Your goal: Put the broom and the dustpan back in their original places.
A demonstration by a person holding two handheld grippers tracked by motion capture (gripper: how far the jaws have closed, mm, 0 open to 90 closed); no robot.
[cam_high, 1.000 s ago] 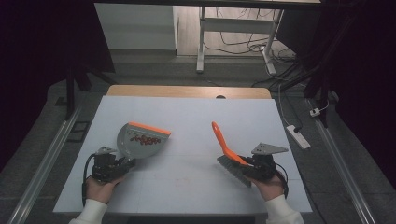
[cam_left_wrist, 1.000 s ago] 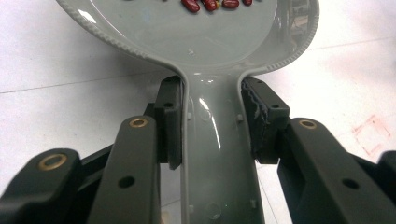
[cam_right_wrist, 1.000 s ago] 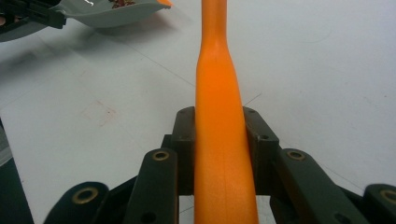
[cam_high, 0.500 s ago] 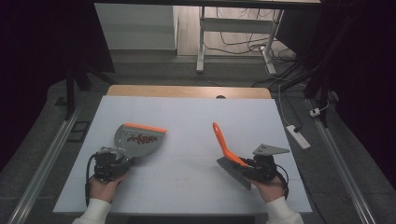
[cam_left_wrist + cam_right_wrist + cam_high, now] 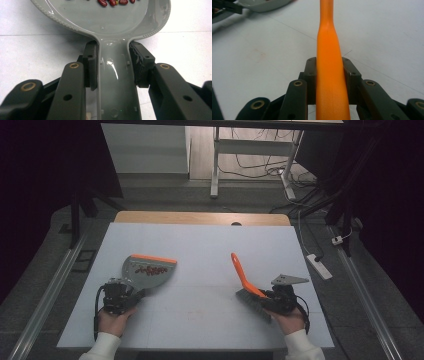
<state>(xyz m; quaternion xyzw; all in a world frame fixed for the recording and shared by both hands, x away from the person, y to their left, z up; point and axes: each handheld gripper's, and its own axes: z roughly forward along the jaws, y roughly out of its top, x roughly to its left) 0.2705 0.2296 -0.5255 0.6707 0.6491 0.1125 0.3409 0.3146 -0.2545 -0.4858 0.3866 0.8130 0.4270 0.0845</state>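
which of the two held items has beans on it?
The grey dustpan in the left tool: red beans lie in its tray. The orange-handled brush carries none.

A lab or recording studio is suggested: a bare white desk point(image 5: 200, 245) is ringed by dark curtains, with floor rails point(image 5: 50, 285) beside it, loose cables point(image 5: 260, 167) behind it, and a power strip point(image 5: 318, 266) to its right.

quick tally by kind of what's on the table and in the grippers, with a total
dustpan: 1, gripped by the left gripper
brush: 1, gripped by the right gripper
pile of red beans in the dustpan: 1, too small to count singly
grippers: 2
table: 1
total: 6
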